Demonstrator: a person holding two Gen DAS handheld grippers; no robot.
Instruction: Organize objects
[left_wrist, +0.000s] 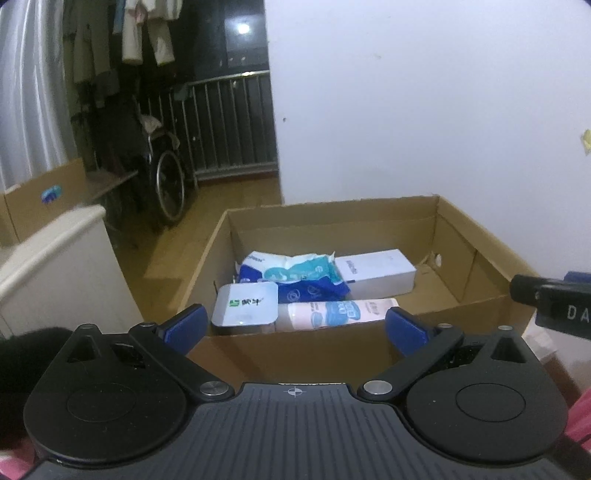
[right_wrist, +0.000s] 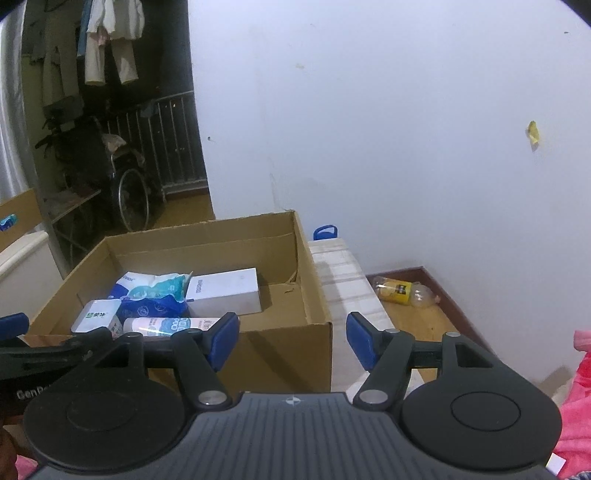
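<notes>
An open cardboard box (left_wrist: 332, 210) (right_wrist: 207, 230) stands on the floor against the white wall. Inside lie a white carton (left_wrist: 376, 271) (right_wrist: 225, 290), a blue and white soft pack (left_wrist: 291, 275) (right_wrist: 151, 291), a square white tub with a green label (left_wrist: 245, 304) (right_wrist: 96, 314) and a pink and white tube (left_wrist: 336, 312) (right_wrist: 166, 325). My left gripper (left_wrist: 295, 326) hovers open before the box's near wall, nothing between its blue pads. My right gripper (right_wrist: 291, 341) stands open and empty over the box's near right corner. The left gripper's body (right_wrist: 44, 354) shows at the right wrist view's left edge.
A white slatted stool or crate (right_wrist: 347, 280) sits right of the box, a blue handle (right_wrist: 325, 232) behind it. A plastic bottle with a yellow label (right_wrist: 402, 291) lies on the wooden floor by the baseboard. A wheelchair (left_wrist: 166, 177), hanging clothes, railing and another cardboard box (left_wrist: 40, 203) stand at left. Pink fabric (right_wrist: 576, 406) lies at right.
</notes>
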